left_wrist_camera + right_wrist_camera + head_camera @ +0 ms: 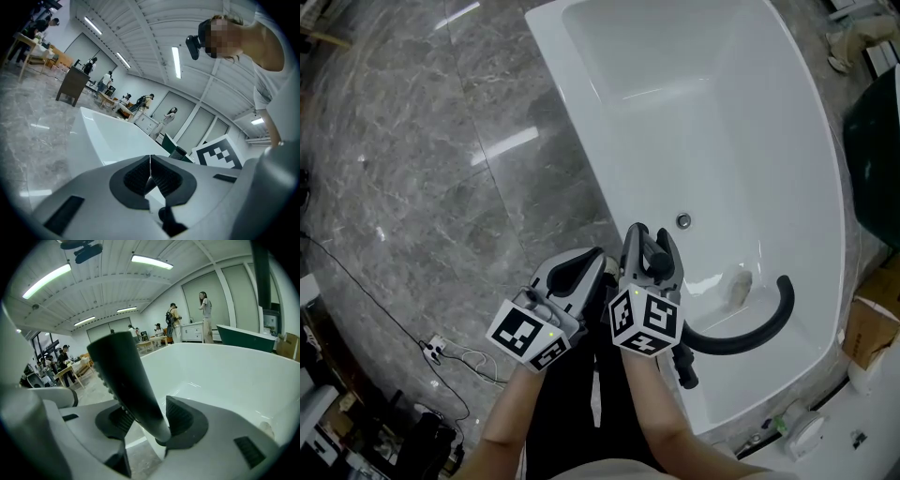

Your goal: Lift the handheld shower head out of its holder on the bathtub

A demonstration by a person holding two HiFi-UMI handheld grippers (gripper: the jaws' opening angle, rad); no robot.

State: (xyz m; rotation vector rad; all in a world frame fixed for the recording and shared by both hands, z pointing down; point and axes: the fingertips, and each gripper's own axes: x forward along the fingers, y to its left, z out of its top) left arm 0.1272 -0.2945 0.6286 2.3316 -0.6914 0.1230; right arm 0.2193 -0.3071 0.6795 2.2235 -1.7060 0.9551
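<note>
My right gripper is shut on the dark handheld shower head, which stands up between its pads over the white bathtub. The shower head's black hose curves out to the right inside the tub. In the head view the shower head shows only as a dark piece between the right gripper's jaws. My left gripper is just left of it, above the tub's near rim, shut with nothing between its pads. The holder is not visible.
Grey marble floor lies left of the tub. The drain is in the tub bottom. A power strip with cables lies on the floor at lower left. Fittings sit at the tub's lower right corner. People stand far off in the hall.
</note>
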